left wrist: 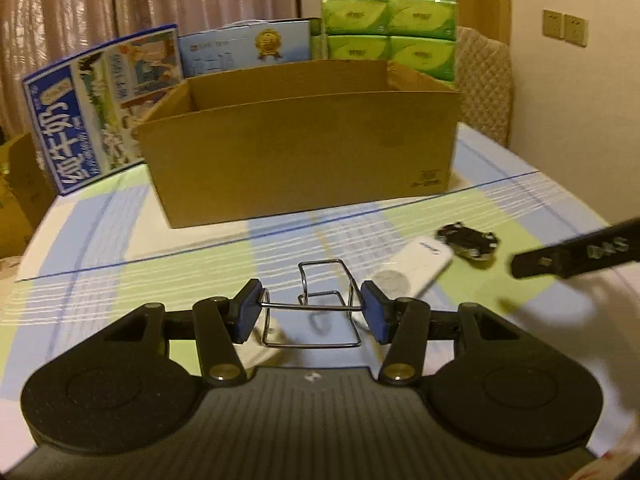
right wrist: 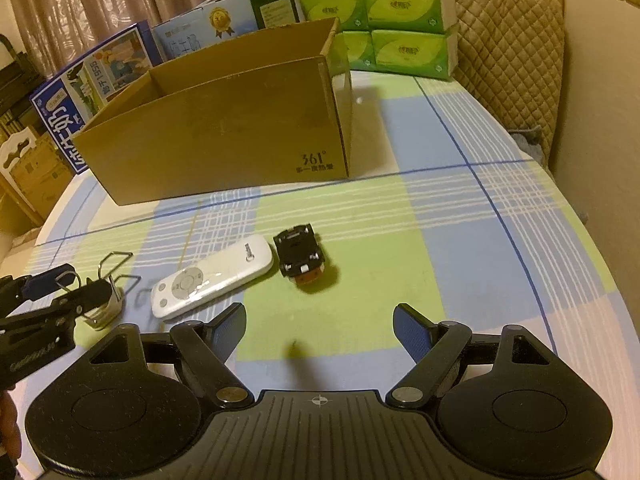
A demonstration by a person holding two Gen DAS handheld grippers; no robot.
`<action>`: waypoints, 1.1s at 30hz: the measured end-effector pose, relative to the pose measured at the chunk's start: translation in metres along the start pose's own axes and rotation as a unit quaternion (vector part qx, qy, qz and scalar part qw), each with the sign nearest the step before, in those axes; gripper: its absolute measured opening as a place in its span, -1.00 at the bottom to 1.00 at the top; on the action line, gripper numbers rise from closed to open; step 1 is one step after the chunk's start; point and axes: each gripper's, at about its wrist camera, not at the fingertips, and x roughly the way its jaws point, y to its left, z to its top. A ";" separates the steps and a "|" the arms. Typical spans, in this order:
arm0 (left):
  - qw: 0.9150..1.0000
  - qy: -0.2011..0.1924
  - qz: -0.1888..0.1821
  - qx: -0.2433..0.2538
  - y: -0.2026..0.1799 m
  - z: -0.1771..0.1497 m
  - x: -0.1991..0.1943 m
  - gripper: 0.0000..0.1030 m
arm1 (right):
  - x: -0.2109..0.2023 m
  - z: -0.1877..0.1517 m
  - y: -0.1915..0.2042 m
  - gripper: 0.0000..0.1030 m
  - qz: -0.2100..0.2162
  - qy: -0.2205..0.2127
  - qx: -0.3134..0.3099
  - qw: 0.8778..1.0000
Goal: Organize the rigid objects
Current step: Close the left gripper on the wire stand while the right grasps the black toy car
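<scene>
My left gripper point(left wrist: 312, 310) is shut on a chrome wire holder point(left wrist: 320, 304), with the blue pads pressing its two sides. From the right wrist view the same holder point(right wrist: 116, 276) shows at the far left in the left gripper point(right wrist: 60, 292), with a white piece under it. A white remote control point(left wrist: 412, 268) point(right wrist: 212, 276) lies on the checked tablecloth. Beside it is a small black toy car point(left wrist: 468, 242) point(right wrist: 302, 256). My right gripper point(right wrist: 320, 328) stands open over bare cloth, just short of the remote and the car. One of its fingers point(left wrist: 572, 252) reaches in at the right.
An open brown cardboard box point(left wrist: 300, 152) point(right wrist: 216, 140) stands behind the objects. Behind it are blue milk cartons point(left wrist: 92, 108) and stacked green tissue packs point(left wrist: 392, 36). A quilted chair back point(right wrist: 508, 52) stands at the table's far right edge.
</scene>
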 end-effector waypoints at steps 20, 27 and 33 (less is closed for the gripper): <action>0.998 0.062 -0.008 -0.010 -0.011 -0.029 0.016 -0.05 | 0.073 0.037 0.013 0.02 -0.006 0.017 -0.125 0.992; 0.998 0.066 -0.005 -0.004 -0.013 -0.031 0.019 -0.05 | 0.089 0.042 0.019 -0.18 0.002 0.053 -0.155 0.986; 0.998 0.065 -0.005 0.000 -0.014 -0.030 0.019 -0.04 | 0.091 0.046 0.021 -0.46 0.009 0.063 -0.149 0.987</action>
